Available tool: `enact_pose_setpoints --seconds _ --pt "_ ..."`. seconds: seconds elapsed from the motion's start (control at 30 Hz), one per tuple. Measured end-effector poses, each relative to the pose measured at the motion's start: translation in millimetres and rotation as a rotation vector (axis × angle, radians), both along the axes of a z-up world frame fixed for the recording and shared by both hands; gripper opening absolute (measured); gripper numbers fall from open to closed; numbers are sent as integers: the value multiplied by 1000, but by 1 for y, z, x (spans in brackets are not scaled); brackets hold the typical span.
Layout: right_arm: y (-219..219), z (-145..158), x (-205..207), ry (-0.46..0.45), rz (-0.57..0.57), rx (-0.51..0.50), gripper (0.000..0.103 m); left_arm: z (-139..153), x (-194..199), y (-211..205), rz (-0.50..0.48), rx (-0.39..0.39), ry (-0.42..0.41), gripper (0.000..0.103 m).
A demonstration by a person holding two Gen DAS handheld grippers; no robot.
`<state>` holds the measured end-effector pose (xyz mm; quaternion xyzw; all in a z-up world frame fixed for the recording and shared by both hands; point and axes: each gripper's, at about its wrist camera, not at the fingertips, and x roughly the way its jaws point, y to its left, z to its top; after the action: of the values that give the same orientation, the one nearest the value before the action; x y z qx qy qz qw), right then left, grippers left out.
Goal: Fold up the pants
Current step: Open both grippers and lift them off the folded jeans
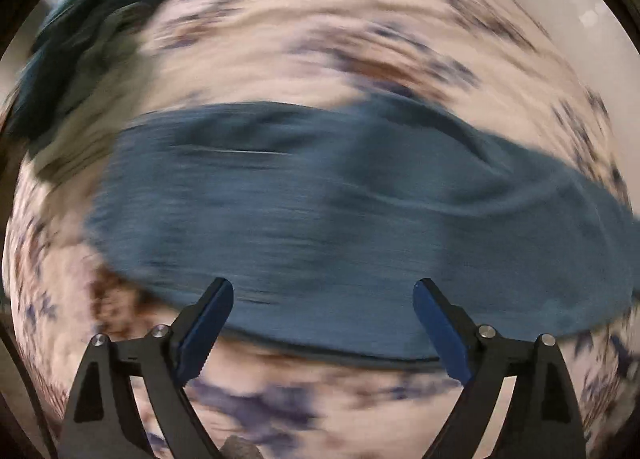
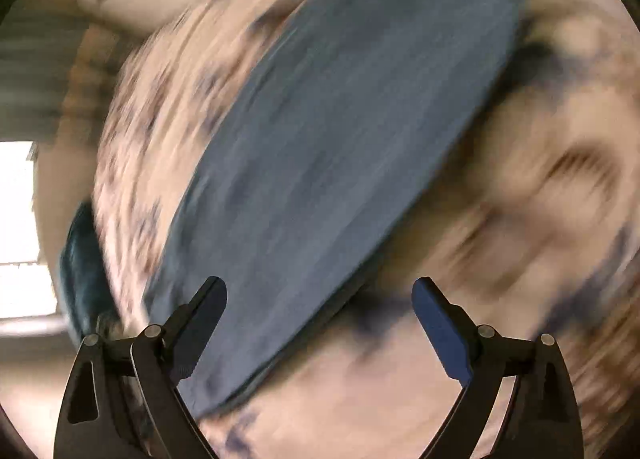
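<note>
Both my wrist views are heavily smeared, so I keep to what reads clearly. From the left wrist I see the left gripper with its jaws spread wide and nothing between them; the blue pads stand well apart and grip no cloth. Ahead of it the pants, a blue-grey band of fabric, lie flat across a pale bedspread printed with dark blue and brown blotches; the band runs from left to right across the middle of the view, its near edge just beyond the fingertips. At the upper left a heap of dark teal cloth sits on the same spread, apart from the pants; what it is I cannot tell through the blur.

From the right wrist I see the right gripper likewise wide open and empty; the pants run diagonally from lower left to upper right over the bedspread, and their lower end passes by the left finger, though I cannot tell whether it touches. A dark teal shape shows at the left edge of the spread, perhaps the same heap.
</note>
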<state>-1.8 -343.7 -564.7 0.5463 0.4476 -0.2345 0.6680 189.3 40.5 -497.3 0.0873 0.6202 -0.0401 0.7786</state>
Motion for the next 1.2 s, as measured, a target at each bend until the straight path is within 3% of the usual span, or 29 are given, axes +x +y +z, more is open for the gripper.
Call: enact_pose_setpoints --seconds 0.1,0.27,0.3,0.33,0.4,0.57,0.6,0.63,0.67,0.83,0.97,1.07,1.2 --pt "-63 -21 -15 -15 -32 11 90 -18 -5 -64 -66 -41 45 92" --pt "-118 -56 -9 -218 -4 147 89 -23 -15 -143 -139 -76 92 92" --pt "-122 -58 -7 -260 -12 164 87 -23 -19 -155 -144 -78 97 92" --pt "-124 -58 -4 -301 -15 172 75 -22 -21 -165 -150 -78 102 92" --pt "-133 -61 3 -322 -6 165 65 -21 -25 -180 -157 -79 109 92" --pt "-143 -76 14 -283 17 166 62 -22 -25 -200 -163 -62 116 92" --pt "-143 -73 16 -277 15 161 55 -23 -25 -202 -163 -59 117 92" --pt "-143 -67 16 -265 9 140 20 -21 -28 -203 -163 -58 117 92" --pt "-143 -58 18 -252 4 106 8 -20 -27 -202 -160 -60 114 92" --pt "-130 -8 24 -299 -24 22 7 -1 -25 -176 -111 -70 80 92" --pt "-110 47 26 -370 -18 -52 7 21 -18 -117 4 -84 49 92" --pt "-79 97 47 -408 67 -140 7 35 -15 -64 105 -90 22 92" --pt "-19 142 82 -407 235 -243 7 51 -13 24 259 -77 -12 92"
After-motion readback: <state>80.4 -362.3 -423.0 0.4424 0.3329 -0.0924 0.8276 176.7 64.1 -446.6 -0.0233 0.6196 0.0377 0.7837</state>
